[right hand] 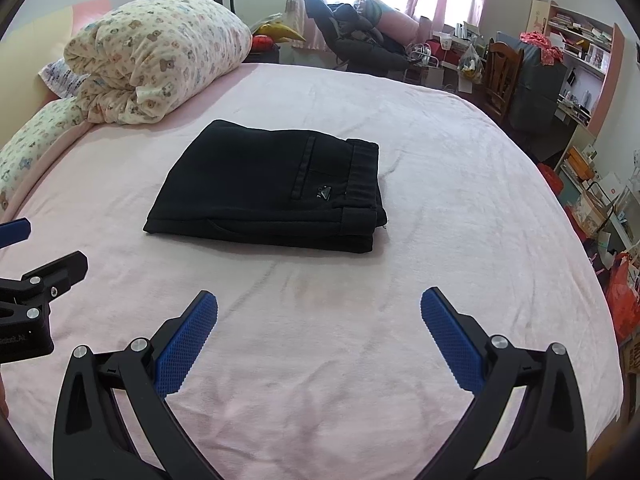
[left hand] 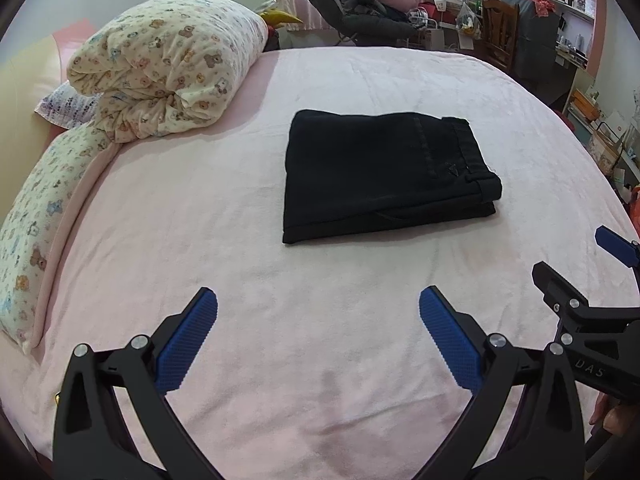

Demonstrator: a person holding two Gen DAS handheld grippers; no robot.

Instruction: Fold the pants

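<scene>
The folded black fabric pants (left hand: 384,176) hide their lower layers beneath the top panel, and the small emblem by the pocket is too small to read. The right gripper (left hand: 608,256) is cut off by the left wrist view's right edge, while the left gripper (right hand: 24,248) is cut by the right wrist view's left edge.

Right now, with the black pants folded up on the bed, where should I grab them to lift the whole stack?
Probably the near edge of the pants, coming in low from the side facing you. The stacked layers show open there, so one finger of the right hand-held gripper could slide under the bottom layer against the pink bedcover and pinch the full stack. The waistband end on the right is bulkier.
</scene>
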